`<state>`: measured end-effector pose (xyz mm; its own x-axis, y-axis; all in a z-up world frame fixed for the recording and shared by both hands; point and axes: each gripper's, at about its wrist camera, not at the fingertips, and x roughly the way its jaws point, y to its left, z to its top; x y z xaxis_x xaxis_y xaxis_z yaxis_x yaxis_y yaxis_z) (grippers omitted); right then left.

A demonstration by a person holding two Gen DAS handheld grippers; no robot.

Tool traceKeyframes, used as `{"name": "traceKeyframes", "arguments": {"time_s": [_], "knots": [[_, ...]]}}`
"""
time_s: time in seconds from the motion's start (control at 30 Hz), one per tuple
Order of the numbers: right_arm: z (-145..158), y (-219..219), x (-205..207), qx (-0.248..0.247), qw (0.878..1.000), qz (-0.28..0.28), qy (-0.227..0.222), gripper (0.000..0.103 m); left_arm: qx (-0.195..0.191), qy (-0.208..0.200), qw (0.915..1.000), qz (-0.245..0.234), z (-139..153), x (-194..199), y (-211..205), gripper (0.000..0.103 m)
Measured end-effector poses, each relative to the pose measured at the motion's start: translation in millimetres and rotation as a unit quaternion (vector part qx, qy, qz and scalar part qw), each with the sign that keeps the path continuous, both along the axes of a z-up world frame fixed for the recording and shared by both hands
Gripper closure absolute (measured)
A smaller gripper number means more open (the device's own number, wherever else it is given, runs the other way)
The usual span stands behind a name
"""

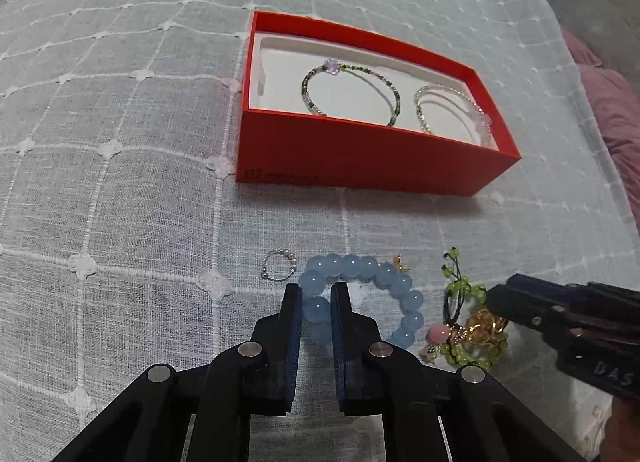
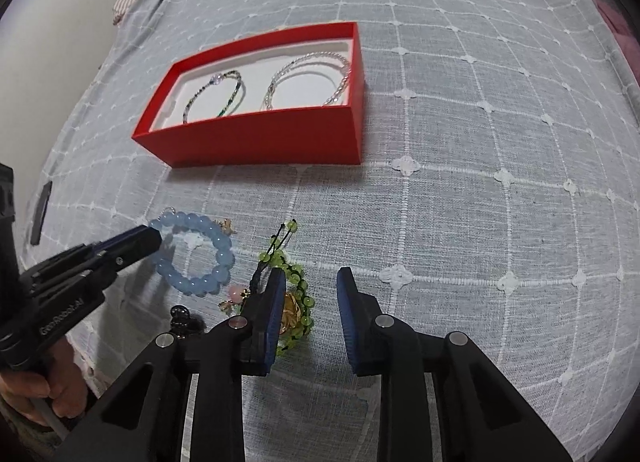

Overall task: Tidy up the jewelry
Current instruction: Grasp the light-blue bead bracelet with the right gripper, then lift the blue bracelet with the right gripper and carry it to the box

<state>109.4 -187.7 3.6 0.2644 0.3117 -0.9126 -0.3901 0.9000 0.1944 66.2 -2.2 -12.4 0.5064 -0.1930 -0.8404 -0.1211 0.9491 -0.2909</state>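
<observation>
A red box [image 1: 360,158] with a white insert holds a green beaded bracelet [image 1: 352,90] and a clear beaded bracelet [image 1: 452,110]; it also shows in the right wrist view [image 2: 264,138]. A blue bead bracelet [image 1: 360,294] lies on the cloth. My left gripper [image 1: 316,294] has its fingers closed around the bracelet's left side; it also shows in the right wrist view [image 2: 156,240]. A green bead bracelet with a gold charm [image 1: 472,322] lies to the right. My right gripper [image 2: 310,282] is open, its left finger over the green bracelet [image 2: 292,302].
A small silver bead ring [image 1: 278,270] lies left of the blue bracelet. A grey checked cloth [image 1: 120,182] covers the surface. A dark flat object [image 2: 40,214] lies at the cloth's left edge. A small black item [image 2: 180,316] lies near the pink bead.
</observation>
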Motion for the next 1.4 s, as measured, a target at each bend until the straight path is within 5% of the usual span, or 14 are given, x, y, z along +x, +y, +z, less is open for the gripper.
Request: {"name": "traceKeyframes", "arguments": {"time_s": [0.27, 1.4], "knots": [[-7.2, 13.3, 2.9, -0.019, 1.0, 0.017, -0.005, 0.097, 0.001, -0.004, 1.0, -0.006, 3.9, -2.6, -2.2, 0.094], [55.4, 2.4, -23.7, 0.155, 0.985, 0.053, -0.053, 0.098, -0.045, -0.077, 0.9947, -0.051, 45.2, -12.3, -6.5, 0.095]]}}
